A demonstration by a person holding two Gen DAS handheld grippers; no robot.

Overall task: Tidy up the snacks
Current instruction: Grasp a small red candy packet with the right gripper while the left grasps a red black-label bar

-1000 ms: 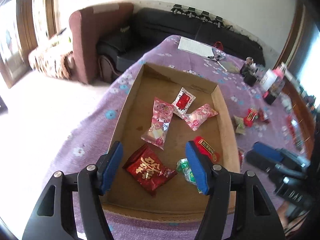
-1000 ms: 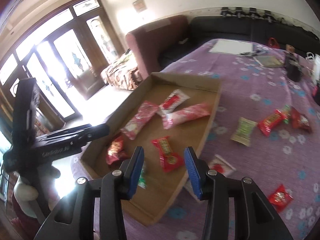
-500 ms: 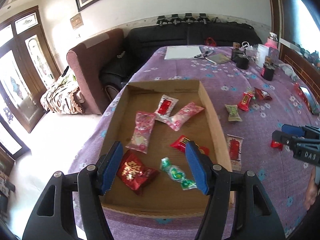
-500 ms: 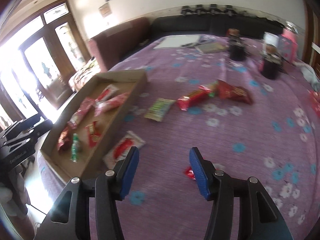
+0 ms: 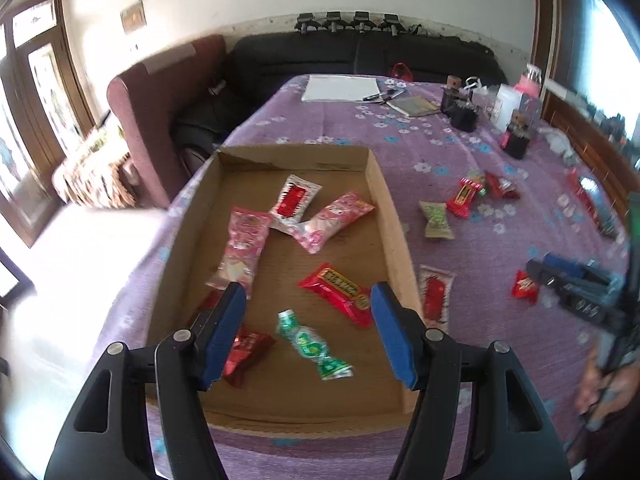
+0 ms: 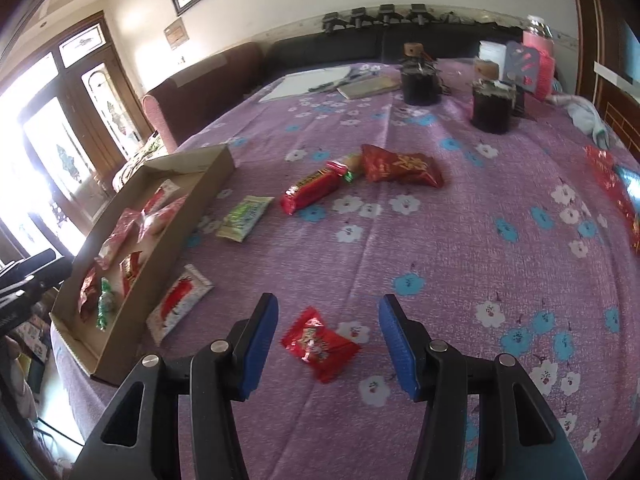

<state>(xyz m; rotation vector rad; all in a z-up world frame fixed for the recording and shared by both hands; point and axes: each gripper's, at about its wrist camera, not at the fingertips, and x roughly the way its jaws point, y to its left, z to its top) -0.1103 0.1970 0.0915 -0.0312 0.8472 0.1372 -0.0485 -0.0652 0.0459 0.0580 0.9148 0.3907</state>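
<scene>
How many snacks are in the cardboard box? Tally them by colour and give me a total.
Pink packets: 2
White packet with red print: 1
Red packets: 2
Green candy: 1
Total in the cardboard box: 6

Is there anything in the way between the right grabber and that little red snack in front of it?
No. The right gripper is open, and the small red snack packet lies on bare purple tablecloth between its fingers, with nothing visible blocking it.
</scene>
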